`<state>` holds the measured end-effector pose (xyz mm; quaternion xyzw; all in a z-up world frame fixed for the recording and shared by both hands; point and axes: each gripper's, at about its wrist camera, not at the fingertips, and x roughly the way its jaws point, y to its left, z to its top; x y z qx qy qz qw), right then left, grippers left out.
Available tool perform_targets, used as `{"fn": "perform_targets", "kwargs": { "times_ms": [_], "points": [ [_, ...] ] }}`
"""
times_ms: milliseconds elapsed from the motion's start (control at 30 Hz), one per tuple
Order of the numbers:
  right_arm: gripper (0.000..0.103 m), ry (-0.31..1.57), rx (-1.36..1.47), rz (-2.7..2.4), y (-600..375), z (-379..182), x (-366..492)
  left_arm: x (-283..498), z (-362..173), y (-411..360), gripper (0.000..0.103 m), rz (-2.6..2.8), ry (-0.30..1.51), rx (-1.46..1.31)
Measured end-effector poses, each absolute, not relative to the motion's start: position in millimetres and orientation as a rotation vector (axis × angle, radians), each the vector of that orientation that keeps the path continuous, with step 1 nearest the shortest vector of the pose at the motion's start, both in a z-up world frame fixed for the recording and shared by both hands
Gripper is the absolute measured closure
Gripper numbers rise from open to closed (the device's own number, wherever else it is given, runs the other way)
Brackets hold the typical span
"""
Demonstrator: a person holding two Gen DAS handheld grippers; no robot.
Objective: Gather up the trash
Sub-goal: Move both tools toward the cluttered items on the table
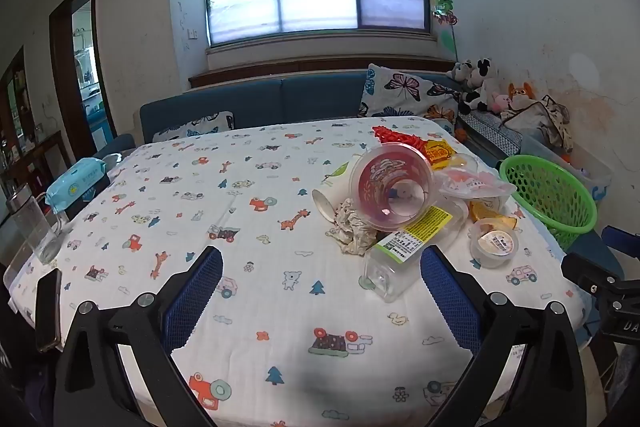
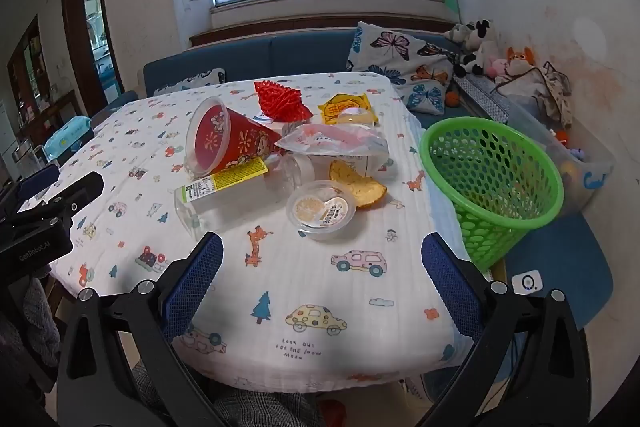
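The trash lies in one heap on the far right part of the table, which is covered with a white cloth printed with cars, giraffes and trees (image 2: 320,287). In the heap I see a big clear plastic cup with red cartoon print (image 2: 224,139), lying on its side and leaning on a clear plastic bottle with a yellow and green label (image 2: 224,187), which also lies flat. Just beside the bottle, on its right, stands a small round clear tub with a printed foil lid (image 2: 322,211). An orange peel (image 2: 358,185) touches the tub from behind. Further back there are a soft transparent bag with pink print (image 2: 336,143), a yellow snack wrapper (image 2: 346,107) and a red honeycomb paper piece (image 2: 280,99). From the left side one sees also a crumpled beige paper (image 1: 352,227) against the cup.

A green plastic basket with round holes (image 2: 492,183) stands tilted just beside the right edge of the table, near the heap.

The left gripper (image 1: 320,295) hovers over the cloth with its blue pads wide apart and nothing between them. The right gripper (image 2: 322,287) is the same, spread open and empty, in front of the small tub.

On the far left of the table are a blue pack of wet wipes (image 1: 76,183), a glass bottle (image 1: 34,227) and a dark phone (image 1: 48,311).
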<state>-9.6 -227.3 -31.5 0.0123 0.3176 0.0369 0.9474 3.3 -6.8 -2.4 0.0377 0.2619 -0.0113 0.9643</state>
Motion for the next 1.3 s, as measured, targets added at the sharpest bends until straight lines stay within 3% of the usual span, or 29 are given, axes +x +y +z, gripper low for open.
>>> {"fn": "perform_targets", "kwargs": {
  "times_ms": [1300],
  "points": [
    [0.005, 0.694, 0.006, 0.093, -224, -35, 20, 31, -16, -10, 0.007, -0.047, 0.578, 0.076]
  ]
}}
